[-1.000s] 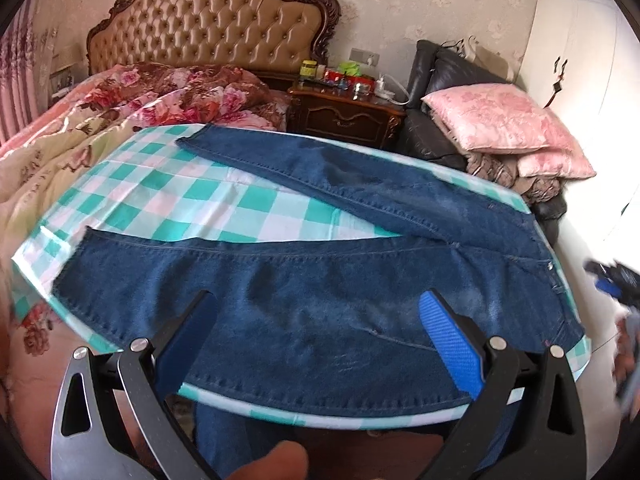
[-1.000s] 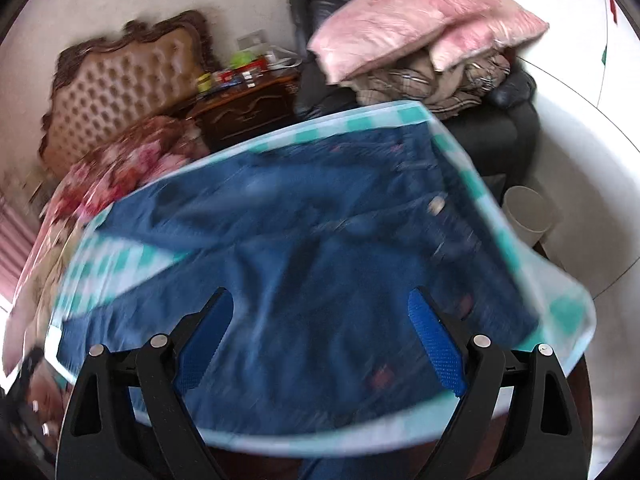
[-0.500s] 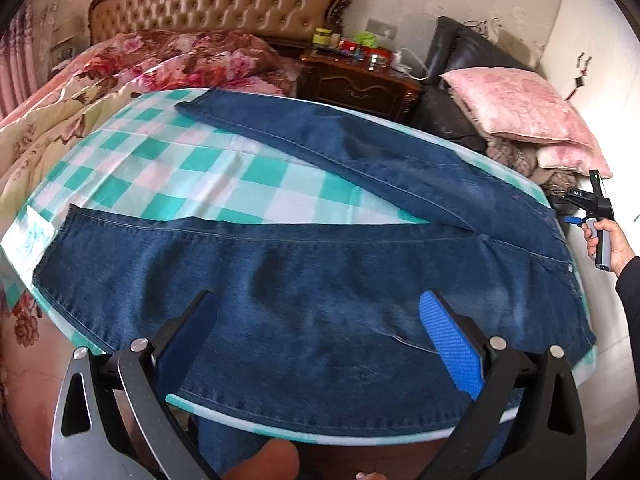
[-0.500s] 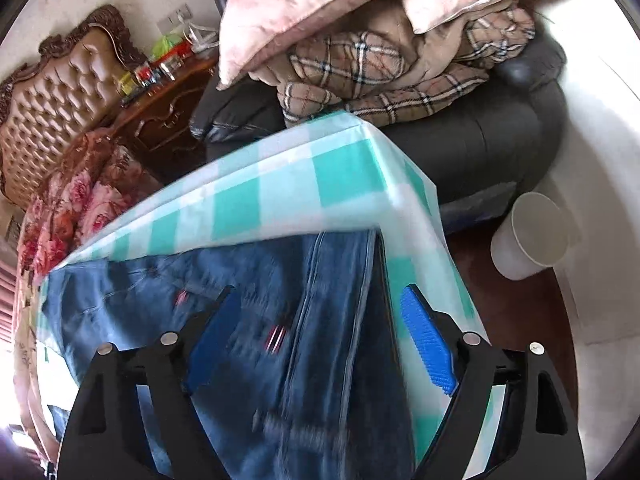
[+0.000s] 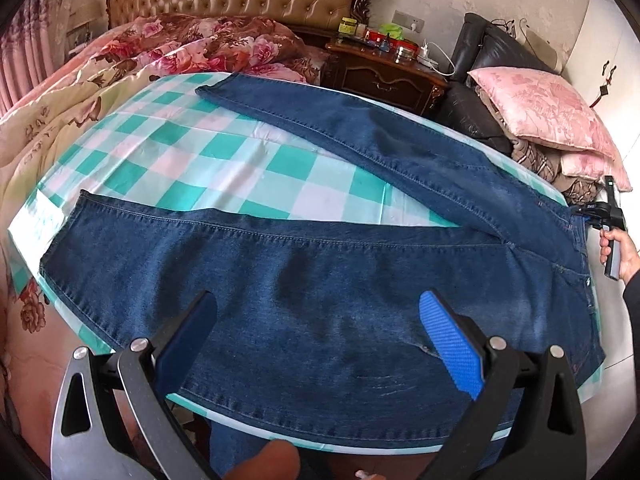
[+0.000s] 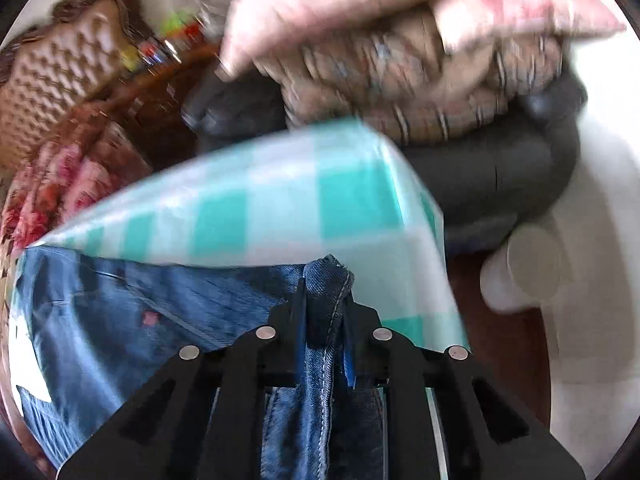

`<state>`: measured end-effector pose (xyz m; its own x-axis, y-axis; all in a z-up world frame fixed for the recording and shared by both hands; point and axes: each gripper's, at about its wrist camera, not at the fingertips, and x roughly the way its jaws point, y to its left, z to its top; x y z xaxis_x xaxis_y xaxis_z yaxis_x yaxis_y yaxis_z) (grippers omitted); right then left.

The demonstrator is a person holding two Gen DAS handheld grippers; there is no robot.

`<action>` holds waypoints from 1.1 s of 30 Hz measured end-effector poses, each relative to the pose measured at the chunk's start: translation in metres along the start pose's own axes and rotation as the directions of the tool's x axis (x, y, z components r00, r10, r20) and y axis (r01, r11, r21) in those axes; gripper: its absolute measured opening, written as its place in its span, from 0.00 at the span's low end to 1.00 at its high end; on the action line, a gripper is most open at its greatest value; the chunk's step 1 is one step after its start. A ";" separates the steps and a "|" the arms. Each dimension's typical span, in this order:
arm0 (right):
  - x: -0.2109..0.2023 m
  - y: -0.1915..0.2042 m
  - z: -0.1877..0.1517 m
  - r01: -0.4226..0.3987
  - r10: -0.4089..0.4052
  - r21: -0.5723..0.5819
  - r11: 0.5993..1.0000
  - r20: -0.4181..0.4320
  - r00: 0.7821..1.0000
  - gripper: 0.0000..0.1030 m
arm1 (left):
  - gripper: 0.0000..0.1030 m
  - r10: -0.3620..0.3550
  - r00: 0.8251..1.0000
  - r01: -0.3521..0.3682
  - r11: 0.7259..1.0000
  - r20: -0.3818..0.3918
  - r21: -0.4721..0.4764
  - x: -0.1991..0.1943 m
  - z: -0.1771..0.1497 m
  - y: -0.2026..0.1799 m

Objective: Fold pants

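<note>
The heavy, floppy jeans [image 5: 320, 280] lie on the desk [image 5: 224, 160]; right tongs [image 6: 326, 300] are closing on the waistband corner, left tongs [image 5: 316, 344] spread.

Daylight, bright and even. Left wrist view sharp; soft shadow patch on the jeans [image 5: 320, 292], strong fisheye bending and black vignette at the edges. Right wrist view motion-smeared: pillows [image 6: 360, 4] and headboard [image 6: 60, 64] streaked, white wall probably blown out, only the near denim fold crisp.
</note>
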<state>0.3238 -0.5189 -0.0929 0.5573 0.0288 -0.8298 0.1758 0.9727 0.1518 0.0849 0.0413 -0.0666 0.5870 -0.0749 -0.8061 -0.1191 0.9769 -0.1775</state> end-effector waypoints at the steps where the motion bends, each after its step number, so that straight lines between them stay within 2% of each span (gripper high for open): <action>1: -0.024 0.008 -0.004 -0.023 0.024 -0.018 1.000 0.057 0.998 0.15 | 0.98 -0.007 1.000 0.007 1.000 0.003 -0.005 0.000 0.002 0.000; 2: -0.041 0.014 -0.008 -0.046 0.048 -0.032 0.998 0.094 0.994 0.15 | 0.98 -0.017 1.000 0.017 1.000 0.006 -0.014 0.000 0.004 0.002; 4: -0.100 0.031 -0.029 -0.134 0.148 -0.082 0.988 0.198 0.969 0.15 | 0.98 -0.046 0.999 0.047 0.998 0.012 -0.040 -0.001 0.010 0.004; 7: -0.192 0.049 -0.099 -0.294 0.337 -0.177 0.939 0.318 0.886 0.15 | 0.98 -0.080 0.996 0.083 0.994 0.032 -0.077 -0.007 0.019 0.008; 8: -0.209 0.051 -0.119 -0.322 0.371 -0.194 0.927 0.327 0.869 0.15 | 0.98 -0.085 0.996 0.088 0.993 0.042 -0.083 -0.010 0.021 0.010; 9: -0.232 0.055 -0.154 -0.358 0.414 -0.218 0.908 0.332 0.848 0.15 | 0.98 -0.090 0.995 0.094 0.992 0.046 -0.087 -0.012 0.022 0.011; 11: -0.252 0.052 -0.207 -0.414 0.462 -0.208 0.886 0.313 0.830 0.15 | 0.98 -0.128 0.991 0.133 0.986 0.050 -0.103 -0.013 0.026 0.018; 12: -0.254 0.045 -0.234 -0.461 0.490 -0.168 0.871 0.292 0.821 0.15 | 0.98 -0.151 0.987 0.155 0.981 0.048 -0.112 -0.011 0.027 0.021; 13: -0.253 0.039 -0.255 -0.485 0.501 -0.129 0.865 0.276 0.820 0.15 | 0.98 -0.189 0.981 0.193 0.973 0.042 -0.126 -0.006 0.029 0.027; 14: -0.244 0.031 -0.276 -0.491 0.494 -0.076 0.868 0.247 0.834 0.15 | 0.95 -0.220 0.975 0.222 0.965 0.032 -0.139 0.001 0.032 0.030; 15: -0.236 0.027 -0.287 -0.492 0.488 -0.044 0.870 0.229 0.843 0.15 | 0.91 -0.280 0.960 0.279 0.946 0.013 -0.163 0.015 0.037 0.037; 16: -0.228 0.023 -0.295 -0.493 0.483 -0.007 0.870 0.212 0.850 0.15 | 0.81 -0.330 0.944 0.322 0.927 -0.007 -0.190 0.028 0.042 0.041; 17: -0.218 0.017 -0.302 -0.492 0.476 0.039 0.870 0.195 0.857 0.15 | 0.72 -0.390 0.920 0.371 0.897 -0.033 -0.241 0.047 0.048 0.048; 18: -0.212 0.015 -0.301 -0.492 0.475 0.056 0.869 0.190 0.859 0.15 | 0.69 -0.426 0.903 0.396 0.872 -0.048 -0.288 0.065 0.055 0.053; 20: -0.211 0.016 -0.301 -0.493 0.473 0.069 0.867 0.196 0.859 0.15 | 0.57 -0.442 0.896 0.404 0.857 -0.053 -0.320 0.090 0.070 0.057; 22: -0.217 0.018 -0.292 -0.495 0.473 0.064 0.867 0.209 0.856 0.15 | 0.55 -0.463 0.885 0.422 0.840 -0.047 -0.342 0.112 0.087 0.058; 23: -0.222 0.019 -0.287 -0.493 0.471 0.058 0.868 0.217 0.855 0.15 | 0.51 -0.476 0.879 0.429 0.825 -0.042 -0.368 0.123 0.093 0.060; 27: -0.234 0.021 -0.276 -0.475 0.455 0.037 0.879 0.232 0.860 0.15 | 0.45 -0.520 0.854 0.442 0.726 0.000 -0.527 0.168 0.117 0.083; 29: -0.237 0.021 -0.265 -0.471 0.451 0.030 0.882 0.242 0.859 0.15 | 0.42 -0.523 0.852 0.429 0.701 -0.002 -0.570 0.186 0.124 0.088; 31: -0.241 0.018 -0.257 -0.481 0.459 0.033 0.876 0.254 0.852 0.15 | 0.41 -0.543 0.839 0.426 0.666 -0.007 -0.613 0.204 0.127 0.091; 33: -0.244 0.017 -0.250 -0.481 0.456 0.034 0.876 0.262 0.851 0.15 | 0.40 -0.539 0.842 0.401 0.665 -0.032 -0.630 0.218 0.130 0.088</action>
<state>-0.0116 -0.4518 -0.0225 0.7665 0.4080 -0.4960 -0.0863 0.8307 0.5499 0.3070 0.1375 -0.1848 0.5324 -0.5959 -0.6013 -0.3485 0.4931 -0.7972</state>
